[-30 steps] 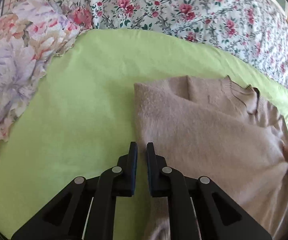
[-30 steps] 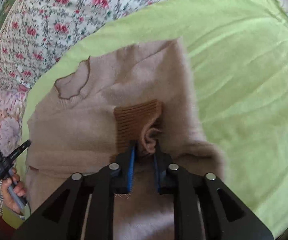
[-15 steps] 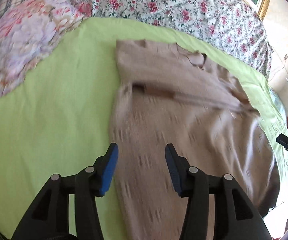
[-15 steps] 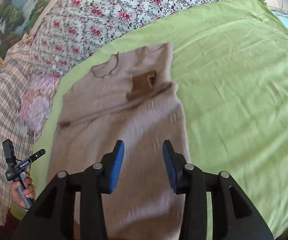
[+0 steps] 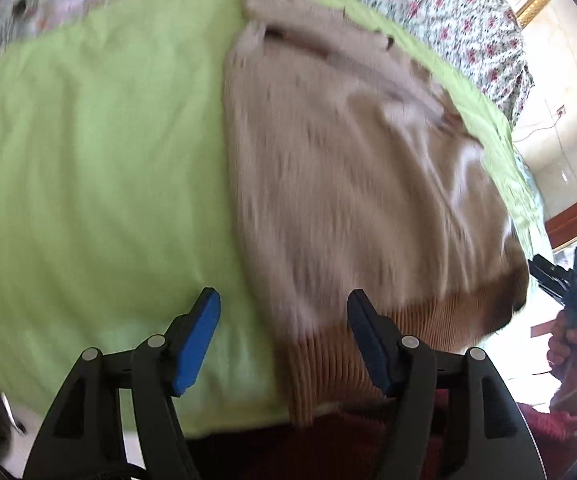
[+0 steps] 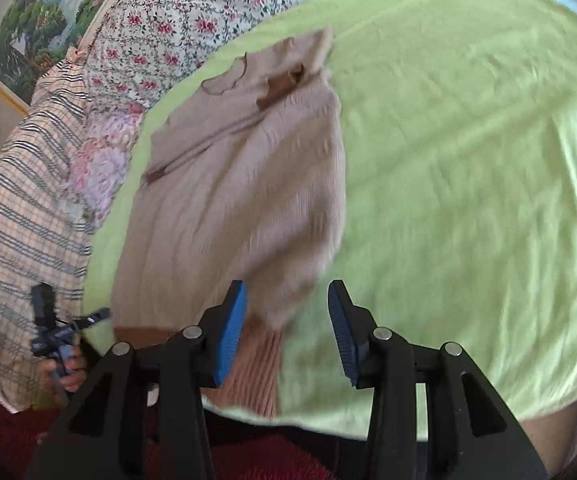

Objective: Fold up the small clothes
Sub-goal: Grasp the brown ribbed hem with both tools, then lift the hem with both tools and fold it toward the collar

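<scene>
- Bed [image 6: 468, 168]: covered by a light green sheet [image 5: 88, 168], lightly creased; it carries every item below and fills most of both wrist views.
- Floral cover [image 6: 176, 12]: white with pink roses, lying along the far edge of the green sheet, beyond the garment's neckline.
- Checked blanket [image 6: 20, 208]: cream with dark stripes, bunched at the side of the bed, seen in the right wrist view; a pale flowered cloth [image 6: 100, 160] lies between it and the green sheet.
- Sweater [image 5: 348, 168]: beige knit, spread flat on the green sheet with its neckline toward the floral cover. Both sleeves are folded across the chest, one darker brown cuff [image 6: 284, 82] resting just below the collar. The brown ribbed hem [image 5: 348, 344] lies at the near edge of the bed and hangs slightly over it.
- Left hand-held gripper [image 5: 284, 336]: jaws spread wide, holding nothing, hovering above the hem's left corner; blue pads [image 5: 196, 340] face inward.
- Right hand-held gripper [image 6: 286, 328]: jaws likewise spread wide and empty, positioned over the hem's right corner, one pad above the ribbing, the other above bare sheet.
- Framed landscape picture [image 6: 28, 24]: on the wall behind the bed, gold frame.
- Views: motion-blurred; fine knit detail cannot be made out.
</scene>
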The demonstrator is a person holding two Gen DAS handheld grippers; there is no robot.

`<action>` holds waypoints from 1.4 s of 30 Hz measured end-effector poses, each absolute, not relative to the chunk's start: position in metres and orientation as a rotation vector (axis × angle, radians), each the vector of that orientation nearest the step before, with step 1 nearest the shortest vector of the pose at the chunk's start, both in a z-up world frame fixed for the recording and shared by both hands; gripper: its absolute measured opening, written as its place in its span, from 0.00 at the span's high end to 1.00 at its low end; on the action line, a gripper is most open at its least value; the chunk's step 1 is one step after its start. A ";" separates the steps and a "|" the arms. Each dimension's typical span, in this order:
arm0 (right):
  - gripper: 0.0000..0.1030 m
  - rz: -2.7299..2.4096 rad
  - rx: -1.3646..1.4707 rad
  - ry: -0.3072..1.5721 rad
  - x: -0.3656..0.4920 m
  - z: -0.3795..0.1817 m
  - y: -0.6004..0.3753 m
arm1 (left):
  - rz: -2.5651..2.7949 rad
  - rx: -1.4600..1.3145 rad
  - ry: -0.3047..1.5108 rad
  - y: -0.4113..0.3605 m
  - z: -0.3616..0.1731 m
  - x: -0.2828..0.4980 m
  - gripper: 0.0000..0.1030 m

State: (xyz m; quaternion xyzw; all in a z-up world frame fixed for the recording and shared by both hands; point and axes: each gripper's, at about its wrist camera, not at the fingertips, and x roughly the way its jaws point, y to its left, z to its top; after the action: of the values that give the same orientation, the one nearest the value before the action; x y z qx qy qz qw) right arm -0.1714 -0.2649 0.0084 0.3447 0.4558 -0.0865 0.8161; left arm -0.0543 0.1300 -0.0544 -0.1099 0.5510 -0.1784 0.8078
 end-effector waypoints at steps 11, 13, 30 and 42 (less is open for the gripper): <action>0.78 -0.133 0.807 0.977 -0.152 -0.013 -0.250 | -0.430 -0.150 1.176 0.103 -0.062 -0.084 0.69; 0.91 -0.128 0.802 0.965 -0.162 -0.008 -0.254 | -0.453 -0.145 1.196 0.097 -0.065 -0.082 0.85; 0.84 -0.003 0.927 0.939 -0.198 -0.029 -0.279 | -0.574 -0.317 1.216 0.114 -0.073 -0.080 0.52; 0.93 0.036 0.879 0.920 -0.216 -0.026 -0.269 | -0.549 -0.324 1.027 0.129 -0.048 -0.093 0.96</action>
State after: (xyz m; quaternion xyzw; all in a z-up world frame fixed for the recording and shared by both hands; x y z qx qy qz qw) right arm -0.2159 -0.2690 -0.0262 0.4103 0.4294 0.0168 0.8044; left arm -0.0930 0.1286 -0.0475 -0.1521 0.4827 -0.2580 0.8230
